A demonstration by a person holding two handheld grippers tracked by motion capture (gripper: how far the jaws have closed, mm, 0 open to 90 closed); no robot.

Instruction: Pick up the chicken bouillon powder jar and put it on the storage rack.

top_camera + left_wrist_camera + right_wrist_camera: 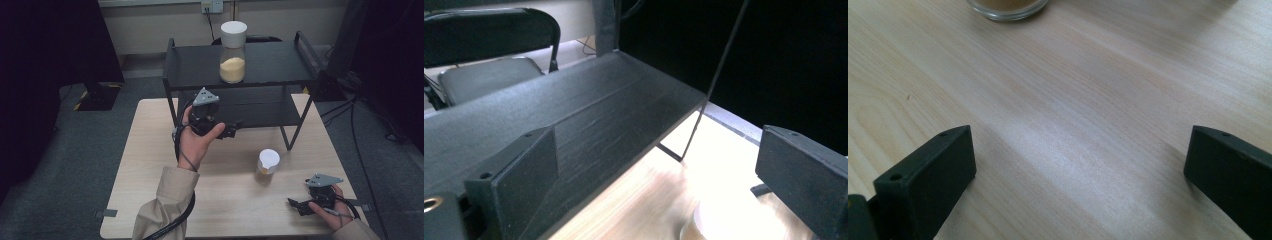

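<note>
I hold my left gripper [231, 131] raised above the wooden table [150, 150], just in front of the black shelf rack [240, 65], its jaws spread wide and empty. My right gripper [299, 205] rests low near the table's right front corner, jaws likewise wide apart, nothing between them. The small jar [266, 167] with the white lid stands upright on the table between my two grippers, nearer the right one; a taller jar [233, 45] of yellow grains already sits on the top shelf. The risk, as I judge it: the small jar is glass and smooth, so an off-centre pinch could tip it or let it slip. My left jaws, so close to the lower shelf's edge, could also knock the rack when I move.
</note>
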